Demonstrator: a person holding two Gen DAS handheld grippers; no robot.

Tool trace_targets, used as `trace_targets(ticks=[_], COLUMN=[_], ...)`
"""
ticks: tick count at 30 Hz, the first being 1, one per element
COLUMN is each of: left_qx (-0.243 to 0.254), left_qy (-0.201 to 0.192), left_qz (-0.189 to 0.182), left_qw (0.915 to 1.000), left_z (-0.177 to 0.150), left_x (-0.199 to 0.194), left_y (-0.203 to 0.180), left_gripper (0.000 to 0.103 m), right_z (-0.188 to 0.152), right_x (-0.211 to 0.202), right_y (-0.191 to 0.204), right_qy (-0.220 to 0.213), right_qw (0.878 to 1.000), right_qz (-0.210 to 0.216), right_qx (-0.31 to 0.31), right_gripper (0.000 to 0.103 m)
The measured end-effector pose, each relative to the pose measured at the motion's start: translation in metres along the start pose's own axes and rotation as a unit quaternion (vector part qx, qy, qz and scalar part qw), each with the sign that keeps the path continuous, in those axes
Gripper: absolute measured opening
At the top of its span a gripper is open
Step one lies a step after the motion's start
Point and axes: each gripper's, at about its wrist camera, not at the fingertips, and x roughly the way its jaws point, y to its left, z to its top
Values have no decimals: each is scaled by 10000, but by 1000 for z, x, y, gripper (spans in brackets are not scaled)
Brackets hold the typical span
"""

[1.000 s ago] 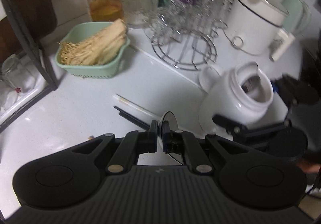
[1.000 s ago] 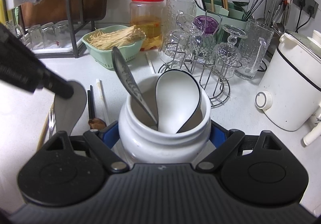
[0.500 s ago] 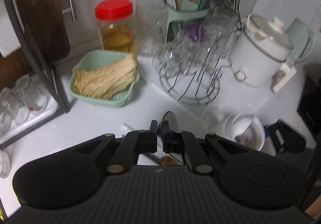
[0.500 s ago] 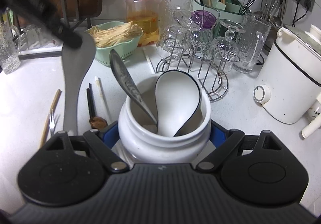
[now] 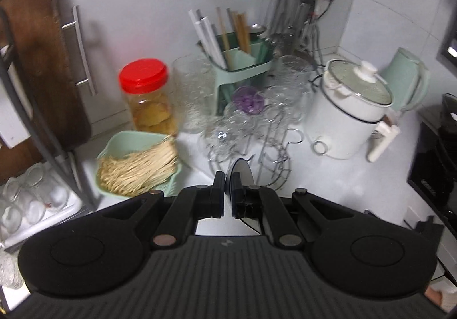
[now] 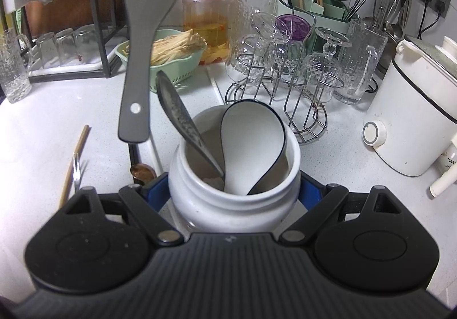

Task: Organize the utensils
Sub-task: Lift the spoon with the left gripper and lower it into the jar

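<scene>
Once lifted well clear of counter (image 6: 42, 124): grey spoon (image 6: 140, 70), pinched bowl-first in closed left gripper (image 5: 227, 190), hanging handle-down beside jar (image 6: 200, 204); jar clamped by right gripper (image 6: 234, 190); insertion pending.

Left gripper (image 5: 227, 194): matte black, ribbed body, round side discs, brass pivot pins. Right gripper (image 6: 234, 190): same, w/ blue finger pads (image 6: 307, 193).
</scene>
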Motion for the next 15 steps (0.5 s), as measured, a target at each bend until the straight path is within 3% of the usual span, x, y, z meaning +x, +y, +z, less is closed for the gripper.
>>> trace_targets(ticks=[15], left_qx=[479], left_qy=[-401], left_qz=[-57], left_qw=[9980], left_z=[26], left_x=[-9], left_y=[-35], left_gripper=[5], right_z=[4], right_x=[2], right_y=[1], right_qy=[74], right_qw=[10000], right_qz=[5], right_qx=[19], right_gripper=[92])
